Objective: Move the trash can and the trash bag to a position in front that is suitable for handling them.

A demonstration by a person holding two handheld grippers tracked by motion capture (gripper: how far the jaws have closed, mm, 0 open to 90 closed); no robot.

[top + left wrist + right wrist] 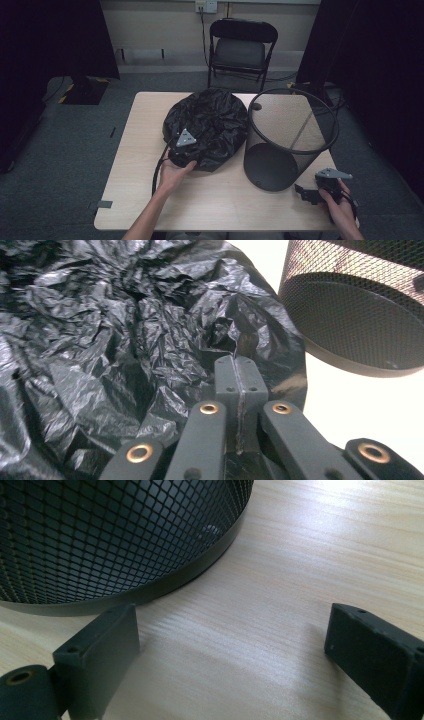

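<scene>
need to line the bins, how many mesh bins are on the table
1. The mesh bin stands upright on the table's right half, beside the crumpled black bag, near the right gripper. Nothing suggests another, though the bag could hide small things.

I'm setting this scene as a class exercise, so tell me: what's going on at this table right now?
A person works at a wooden table with a gripper in each hand. The left gripper has its jaws shut on a fold of the crumpled black plastic bag. The right gripper rests open near the base of the black mesh wastebasket, which stands upright beside the bag, holding nothing. The bag is not yet in the basket.
</scene>
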